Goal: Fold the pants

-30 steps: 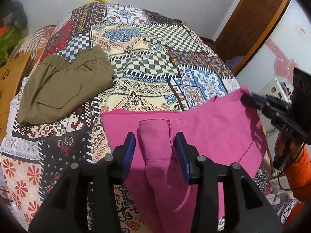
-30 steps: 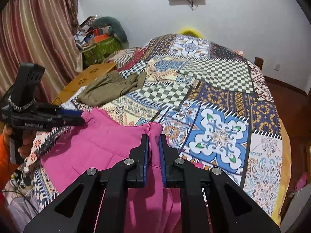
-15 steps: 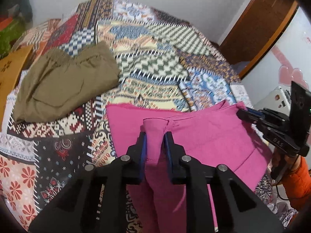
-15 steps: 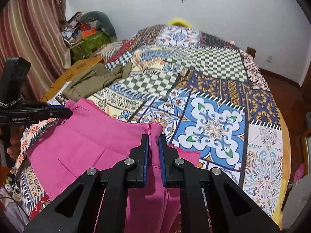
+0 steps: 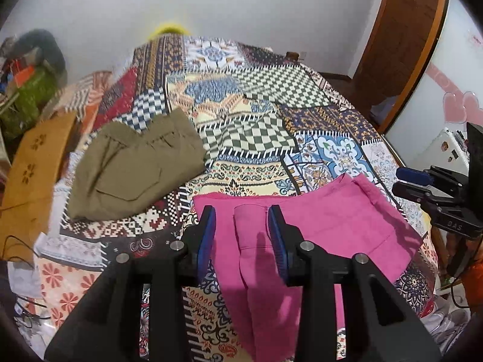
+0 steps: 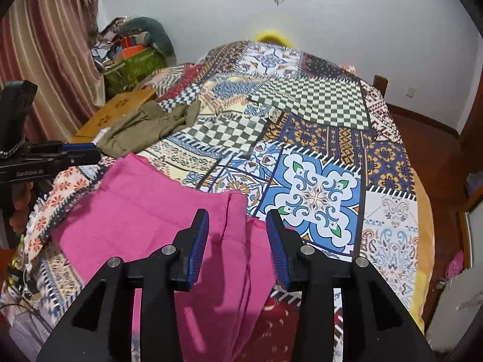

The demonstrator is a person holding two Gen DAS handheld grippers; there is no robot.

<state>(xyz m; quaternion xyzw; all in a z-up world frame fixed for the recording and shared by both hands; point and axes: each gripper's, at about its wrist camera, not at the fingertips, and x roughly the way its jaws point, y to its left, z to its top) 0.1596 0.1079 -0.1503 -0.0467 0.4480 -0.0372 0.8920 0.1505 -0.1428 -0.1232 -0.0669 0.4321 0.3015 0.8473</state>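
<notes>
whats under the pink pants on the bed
The pink pants lie flat on the patchwork bedspread, which shows all around them. Their lower legs hang over the near edge of the bed. Whether anything else lies beneath them cannot be seen, since the fabric covers it.

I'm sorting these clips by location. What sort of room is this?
Most likely a home bedroom: a bed under a patchwork bedspread fills the view, a striped curtain hangs at one side, and a wooden door stands in the corner. Pink pants lie on the bed.
</notes>
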